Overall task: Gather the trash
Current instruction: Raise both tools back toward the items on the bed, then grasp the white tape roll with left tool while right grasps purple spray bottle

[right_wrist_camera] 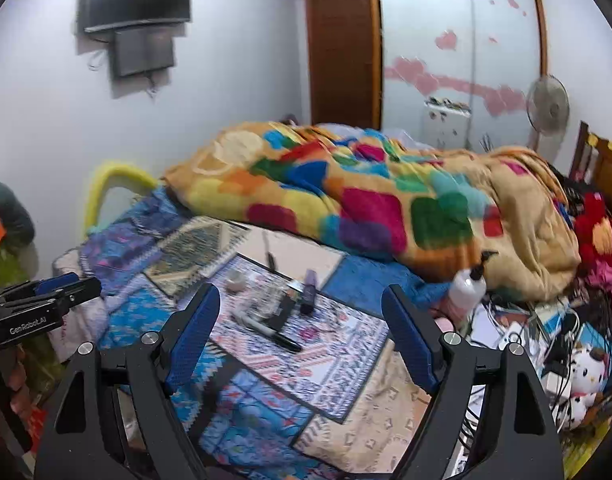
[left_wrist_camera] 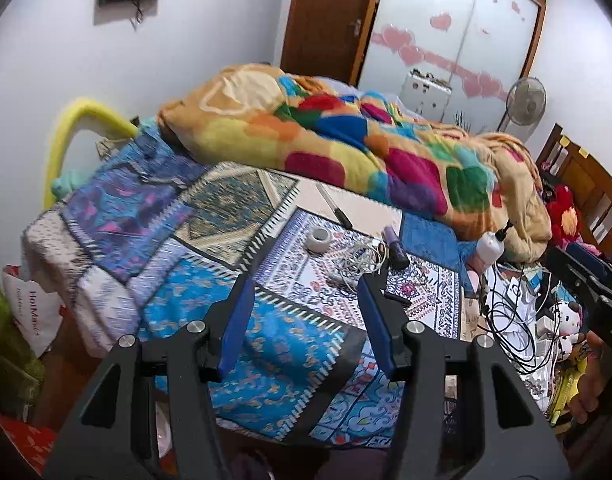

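Observation:
Small items lie on the patchwork bedspread (left_wrist_camera: pixel 242 332): a white tape roll (left_wrist_camera: pixel 321 239), a tangle of white cable (left_wrist_camera: pixel 359 260), a purple tube (left_wrist_camera: pixel 395 246) and a knife (left_wrist_camera: pixel 333 205). In the right wrist view I see the tape roll (right_wrist_camera: pixel 236 280), the purple tube (right_wrist_camera: pixel 309 290), a black marker (right_wrist_camera: pixel 272 334) and a clear wrapper (right_wrist_camera: pixel 272 300). My left gripper (left_wrist_camera: pixel 306 284) is open and empty, just short of the cable. My right gripper (right_wrist_camera: pixel 302 300) is open and empty, above the bedspread with the marker between its fingers in view.
A multicoloured blanket (left_wrist_camera: pixel 345 140) is heaped across the bed behind the items. A white pump bottle (right_wrist_camera: pixel 467 286) lies at its edge. Cables (left_wrist_camera: pixel 513 320), plush toys (right_wrist_camera: pixel 585 364) and clutter fill the right side. A white bag (left_wrist_camera: pixel 34 312) stands on the floor left.

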Available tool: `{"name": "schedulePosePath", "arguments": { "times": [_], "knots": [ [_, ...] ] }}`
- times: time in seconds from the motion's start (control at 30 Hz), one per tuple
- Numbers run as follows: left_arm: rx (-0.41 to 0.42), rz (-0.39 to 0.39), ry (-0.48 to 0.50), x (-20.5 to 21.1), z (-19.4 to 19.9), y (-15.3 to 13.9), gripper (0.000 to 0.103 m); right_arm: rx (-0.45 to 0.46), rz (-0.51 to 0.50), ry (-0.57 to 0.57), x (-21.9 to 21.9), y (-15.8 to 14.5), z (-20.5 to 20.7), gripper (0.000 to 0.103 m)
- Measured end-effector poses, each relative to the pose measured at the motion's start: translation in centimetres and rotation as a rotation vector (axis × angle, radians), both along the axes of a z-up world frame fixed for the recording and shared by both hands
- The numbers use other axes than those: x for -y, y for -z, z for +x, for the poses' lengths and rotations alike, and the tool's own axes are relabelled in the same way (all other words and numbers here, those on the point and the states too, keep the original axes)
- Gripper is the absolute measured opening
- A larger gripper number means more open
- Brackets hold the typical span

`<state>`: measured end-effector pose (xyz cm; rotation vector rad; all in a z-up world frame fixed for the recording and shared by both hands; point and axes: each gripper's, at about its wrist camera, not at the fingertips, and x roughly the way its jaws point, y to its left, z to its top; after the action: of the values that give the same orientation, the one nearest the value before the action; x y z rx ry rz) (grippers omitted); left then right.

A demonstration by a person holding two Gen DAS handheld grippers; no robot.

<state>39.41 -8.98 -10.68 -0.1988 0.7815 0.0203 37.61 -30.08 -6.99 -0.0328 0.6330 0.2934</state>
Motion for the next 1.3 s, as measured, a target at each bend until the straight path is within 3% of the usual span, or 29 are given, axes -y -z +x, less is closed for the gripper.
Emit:
{"name": "schedulePosePath", "arguments": {
  "times": [0.43,0.6,0.73,0.83,0.9,1.03,1.13,1.3],
  "knots": [
    [-0.133,-0.02,0.048,2.4,8.3,7.9,0.053,-0.272,-0.06,0.077,1.7,7.8,8.8,0.081],
    [-0.157,-0.014,0.059,2.0,11.2,10.0,0.053,-0.305,-0.007,0.049,1.2,9.3,11.5,0.081],
    [-0.199,-0.02,0.1,1.5,14.0,11.8,0.053,-0.279,-0.064,0.034,-0.5,10.8,13.4,0.081],
    [-0.207,-0.002,0.128,1.5,15.7,13.0,0.053,-0.295,-0.053,0.014,-1.6,12.0,14.7,0.081],
    [-0.207,0.009,0.134,1.5,16.8,13.6,0.053,-0.319,-0.026,0.013,-2.1,13.1,15.8,0.077],
    [-0.217,-0.014,0.136,1.1,18.9,14.8,0.053,-0.379,0.015,0.002,-2.7,14.8,17.5,0.055],
    [-0.216,-0.022,0.135,0.9,20.0,15.5,0.053,-0.41,0.059,-0.003,-2.7,15.6,18.3,0.05],
    [-0.191,-0.003,0.138,1.1,21.3,16.1,0.053,-0.429,0.024,-0.023,-3.7,16.5,18.9,0.033]
  ]
}}
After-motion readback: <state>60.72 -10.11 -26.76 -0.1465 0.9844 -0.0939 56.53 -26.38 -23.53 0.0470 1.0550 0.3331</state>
